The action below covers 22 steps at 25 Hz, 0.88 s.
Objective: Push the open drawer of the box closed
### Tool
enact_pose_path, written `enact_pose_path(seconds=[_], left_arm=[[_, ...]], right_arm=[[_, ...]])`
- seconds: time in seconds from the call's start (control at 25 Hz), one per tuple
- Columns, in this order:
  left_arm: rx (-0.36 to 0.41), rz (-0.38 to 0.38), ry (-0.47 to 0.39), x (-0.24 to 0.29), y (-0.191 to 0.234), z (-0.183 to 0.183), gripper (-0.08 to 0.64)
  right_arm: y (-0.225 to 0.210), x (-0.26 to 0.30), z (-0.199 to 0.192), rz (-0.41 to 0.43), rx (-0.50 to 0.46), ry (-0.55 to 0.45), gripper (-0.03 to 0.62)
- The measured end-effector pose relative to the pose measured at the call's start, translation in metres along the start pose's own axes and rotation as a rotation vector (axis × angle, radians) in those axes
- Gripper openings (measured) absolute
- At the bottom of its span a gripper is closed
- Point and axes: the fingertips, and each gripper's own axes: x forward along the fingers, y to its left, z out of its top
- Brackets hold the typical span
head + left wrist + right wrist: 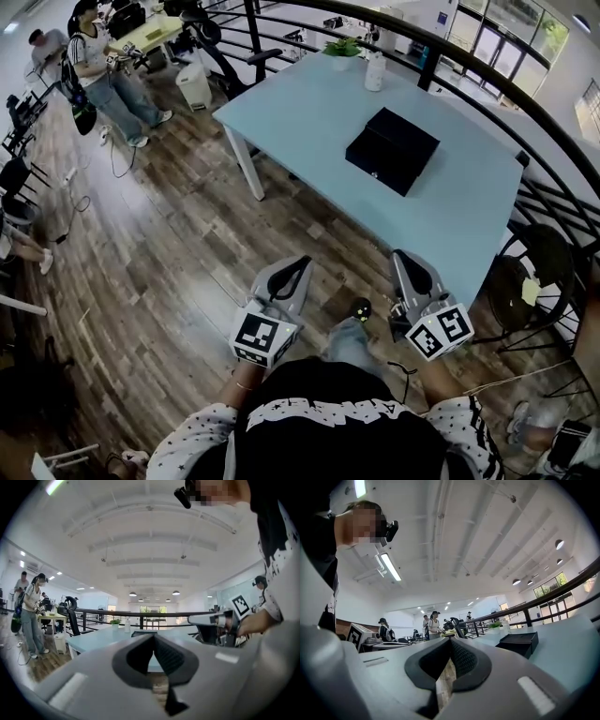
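Note:
The black box (392, 150) lies flat on the light blue table (309, 112), toward its right half, with a small knob on its near side. In the right gripper view the box (518, 645) is far ahead at the right, and its near part looks stepped out. Both grippers are held low, close to the person's body, well short of the table. My left gripper (298, 267) (153, 637) is shut with nothing in it. My right gripper (405, 258) (450, 641) is also shut and empty, level with the table's near corner.
A white bottle (375, 70) and a small plant (342, 47) stand at the table's far edge. A curved dark railing (525, 103) runs behind and to the right. Dark chairs (530, 272) stand at the right. People (103, 75) stand at the far left on the wooden floor.

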Motion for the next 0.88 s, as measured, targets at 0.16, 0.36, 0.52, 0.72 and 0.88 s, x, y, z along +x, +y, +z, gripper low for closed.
enact_pose_path(seconds=[0.16,0.36,0.52,0.72,0.88], left_arm=[[-0.01,-0.001,0.043,0.019,0.001,-0.009,0.0],[0.017,0.002,0.034,0.047,-0.002,-0.007,0.0],[0.01,-0.016,0.064,0.07,-0.006,-0.009,0.0],[0.017,-0.019,0.043,0.106,-0.005,0.001,0.0],[0.01,-0.028,0.071,0.127,-0.005,-0.004,0.0]], right_arm=[[-0.014,0.004,-0.005,0.012,0.006,0.006,-0.005],[-0.043,0.004,-0.011,-0.01,-0.01,0.014,-0.005],[-0.067,0.007,-0.011,-0.026,0.005,0.015,-0.005],[-0.098,0.016,-0.006,-0.026,0.01,0.008,-0.005],[-0.118,0.022,-0.006,-0.035,0.024,0.004,-0.005]])
